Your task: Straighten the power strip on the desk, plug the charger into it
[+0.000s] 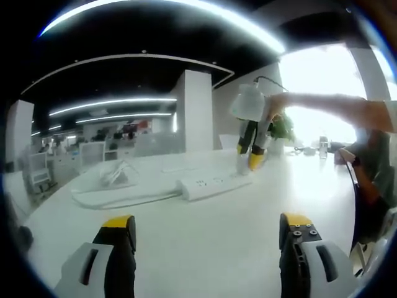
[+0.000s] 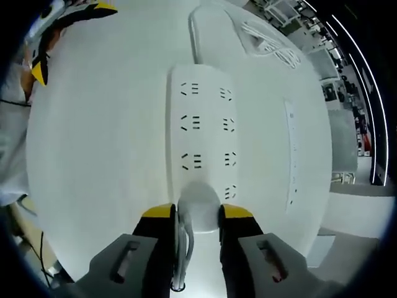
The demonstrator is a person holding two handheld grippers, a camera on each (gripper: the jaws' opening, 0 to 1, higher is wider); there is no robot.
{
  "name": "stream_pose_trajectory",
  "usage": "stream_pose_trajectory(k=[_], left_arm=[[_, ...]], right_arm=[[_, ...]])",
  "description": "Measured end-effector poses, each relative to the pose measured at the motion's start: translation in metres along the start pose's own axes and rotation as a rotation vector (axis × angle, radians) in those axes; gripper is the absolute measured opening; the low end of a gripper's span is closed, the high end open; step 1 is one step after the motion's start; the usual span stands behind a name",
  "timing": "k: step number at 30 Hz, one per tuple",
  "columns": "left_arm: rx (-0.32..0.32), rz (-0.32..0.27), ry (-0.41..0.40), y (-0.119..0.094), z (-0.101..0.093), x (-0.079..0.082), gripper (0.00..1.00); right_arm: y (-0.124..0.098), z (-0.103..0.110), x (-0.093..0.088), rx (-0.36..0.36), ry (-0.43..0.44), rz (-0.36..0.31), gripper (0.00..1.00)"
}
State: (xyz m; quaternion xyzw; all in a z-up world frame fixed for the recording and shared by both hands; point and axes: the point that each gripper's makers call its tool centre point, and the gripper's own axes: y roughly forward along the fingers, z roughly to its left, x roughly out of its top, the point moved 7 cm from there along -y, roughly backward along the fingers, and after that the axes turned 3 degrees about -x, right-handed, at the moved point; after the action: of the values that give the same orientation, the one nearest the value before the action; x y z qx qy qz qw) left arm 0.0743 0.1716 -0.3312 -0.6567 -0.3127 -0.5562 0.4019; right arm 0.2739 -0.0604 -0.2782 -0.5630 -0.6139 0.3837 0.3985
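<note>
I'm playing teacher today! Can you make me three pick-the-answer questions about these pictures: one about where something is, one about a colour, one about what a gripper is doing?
1. Where does the power strip lie?
A on the white desk
B on the floor
C on a chair

2. What colour are the tips of the left gripper?
A red
B yellow
C green

3. What is the right gripper doing?
A hanging open
B holding a cup
C clamping the white charger

Answers: 1 A, the strip rests flat on the desk. 2 B, both tips are yellow. 3 C, its jaws press the charger's sides.
</note>
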Motion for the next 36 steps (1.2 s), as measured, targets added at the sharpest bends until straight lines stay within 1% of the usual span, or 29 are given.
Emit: stream_pose_trajectory(k=[3,11,23,25,28,29,31,32,36], left_arm=[[0.0,0.0,0.001,0.0,0.001,0.0,0.99],[-0.001,-0.001,0.005,0.002,0.0,0.002,0.99],[-0.007,0.0,0.004,0.005,-0.003,0.001,0.98],[-0.008,0.0,0.004,0.005,-0.003,0.0,0.98],[-0.01,0.002,0.007,0.004,-0.003,0.0,0.98],[-0.01,0.003,0.007,0.004,-0.003,0.0,0.98],[-0.007,0.004,0.008,0.004,-0.002,0.001,0.98],[-0.006,0.003,0.008,0.004,-0.002,0.001,0.98],[-0.002,-0.006,0.009,0.004,-0.002,0.005,0.98]], right_arm=[[0.0,-0.001,-0.002,0.013,0.016,-0.021,0.24],[0.002,0.0,-0.004,0.032,0.027,-0.029,0.24],[0.007,0.002,0.004,0.006,-0.003,0.032,0.25],[0.007,0.001,0.002,0.01,0.005,0.021,0.25],[0.009,-0.001,-0.002,0.023,0.031,-0.019,0.25],[0.011,-0.001,-0.005,0.023,0.033,-0.018,0.25],[0.015,-0.001,-0.005,-0.001,0.028,-0.013,0.25],[0.018,0.0,-0.004,-0.006,0.022,-0.002,0.25],[0.019,0.001,-0.003,-0.018,-0.001,0.028,0.26]])
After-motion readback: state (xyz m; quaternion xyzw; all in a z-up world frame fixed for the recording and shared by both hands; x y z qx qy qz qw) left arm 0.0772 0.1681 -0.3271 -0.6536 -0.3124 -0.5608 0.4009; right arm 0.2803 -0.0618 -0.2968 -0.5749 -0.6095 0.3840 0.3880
